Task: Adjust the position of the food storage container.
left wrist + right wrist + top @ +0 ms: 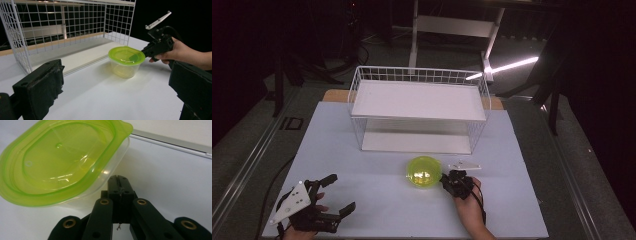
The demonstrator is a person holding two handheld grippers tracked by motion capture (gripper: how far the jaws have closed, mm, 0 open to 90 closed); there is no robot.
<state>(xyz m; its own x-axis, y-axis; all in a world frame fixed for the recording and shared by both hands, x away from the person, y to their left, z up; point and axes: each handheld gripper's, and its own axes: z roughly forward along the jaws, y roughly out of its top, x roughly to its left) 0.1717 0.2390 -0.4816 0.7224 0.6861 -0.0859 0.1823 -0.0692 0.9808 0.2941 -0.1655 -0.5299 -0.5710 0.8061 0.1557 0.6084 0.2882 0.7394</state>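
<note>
A clear plastic tub with a yellow-green lid [423,172] [126,61] [62,160] stands on the white table top, just in front of the wire rack. My right gripper [443,179] [143,51] [118,180] is shut, with nothing between its jaws. Its joined tips sit against the tub's right side, tucked just under the lid's overhanging rim. A hand holds it from the near right. My left gripper [341,193] [115,85] rests at the table's near left corner, open and empty, pointing toward the tub from a distance.
A white wire rack [419,100] [62,32] with an upper and a lower shelf stands at the back middle of the table [377,215]. Bare table surface lies between my two grippers. Dark floor surrounds the table's edges.
</note>
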